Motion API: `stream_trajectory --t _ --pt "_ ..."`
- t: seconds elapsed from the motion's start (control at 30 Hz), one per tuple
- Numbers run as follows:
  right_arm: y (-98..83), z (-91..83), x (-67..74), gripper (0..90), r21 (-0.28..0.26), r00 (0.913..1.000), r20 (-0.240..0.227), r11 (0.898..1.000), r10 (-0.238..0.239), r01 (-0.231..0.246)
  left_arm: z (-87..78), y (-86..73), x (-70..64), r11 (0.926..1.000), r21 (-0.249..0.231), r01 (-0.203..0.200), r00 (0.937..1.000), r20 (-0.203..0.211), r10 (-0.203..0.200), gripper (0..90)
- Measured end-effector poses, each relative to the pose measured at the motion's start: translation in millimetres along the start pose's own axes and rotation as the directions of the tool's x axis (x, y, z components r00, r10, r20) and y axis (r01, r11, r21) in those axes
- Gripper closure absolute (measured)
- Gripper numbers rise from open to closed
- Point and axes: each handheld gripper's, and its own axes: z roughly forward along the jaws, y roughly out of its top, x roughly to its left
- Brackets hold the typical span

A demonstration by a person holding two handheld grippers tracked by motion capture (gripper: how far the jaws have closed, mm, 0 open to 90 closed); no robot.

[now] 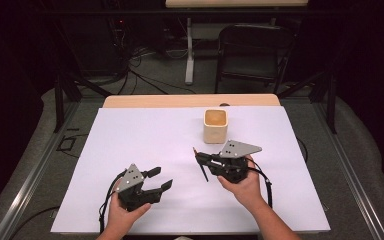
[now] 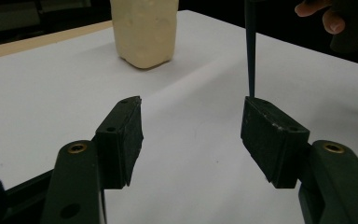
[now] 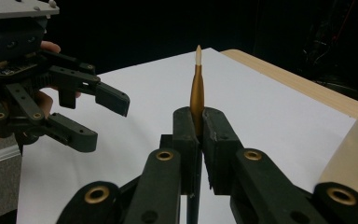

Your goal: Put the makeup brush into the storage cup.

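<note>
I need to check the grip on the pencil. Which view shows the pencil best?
The right gripper view: the pencil stands clamped between the shut jaws. The high view shows it small and dark; the left gripper view shows its dark lower end.

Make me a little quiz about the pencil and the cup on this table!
1. True or false: the right gripper is shut on the pencil.
2. Which gripper has open jaws with nothing between them? A) left B) right
3. Fill in: the cup stands on the white ____.

Key: 1 true. 2 A, the left gripper. 3 sheet.
</note>
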Motion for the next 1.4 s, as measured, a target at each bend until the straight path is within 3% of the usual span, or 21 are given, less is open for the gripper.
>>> stream_trajectory --t 0.2,0.37,0.47,0.77,0.83,1.1,1.27,1.4 --pt "0.9 -1.5 0.4 84.0 -0.018 1.0 0.001 1.0 0.008 -0.008 8.0 7.3 -3.4 1.0 -0.005 0.002 1.0 0.003 -0.002 39.5" --pt "2.2 -4.0 -0.6 84.0 -0.038 0.9999 0.002 0.999 0.017 -0.017 16.4 17.9 -6.9 1.0 -0.002 -0.002 0.9991 0.042 0.002 40.9" --pt "2.6 -5.4 -1.2 84.0 -0.044 0.9998 0.004 0.999 0.019 -0.019 20.6 21.1 -7.5 1.0 0.001 -0.001 0.999 0.045 0.001 41.7" --pt "4.1 -9.3 -3.5 84.0 -0.063 0.9995 0.014 0.998 0.028 -0.027 33.8 31.9 -7.1 0.9991 -0.004 0.042 0.996 0.079 -0.041 43.1" --pt "4.3 -10.0 -4.1 84.0 -0.067 0.9994 0.015 0.997 0.032 -0.031 45.3 36.9 -7.9 0.9972 -0.01 0.074 0.9932 0.091 -0.073 43.9" --pt "5.0 -13.4 -7.2 84.0 -0.088 0.9987 0.024 0.995 0.046 -0.044 45.3 36.9 -7.9 0.9972 -0.01 0.074 0.9932 0.091 -0.073 44.7" --pt "5.9 -15.7 -8.6 84.0 -0.105 0.998 0.031 0.993 0.055 -0.052 52.7 43.8 -12.7 0.9981 -0.009 0.061 0.9917 0.114 -0.06 45.3" --pt "6.7 -17.9 -10.0 84.0 -0.119 0.9975 0.031 0.991 0.063 -0.059 56.3 45.5 -13.8 0.9963 -0.017 0.085 0.9873 0.136 -0.081 46.1"
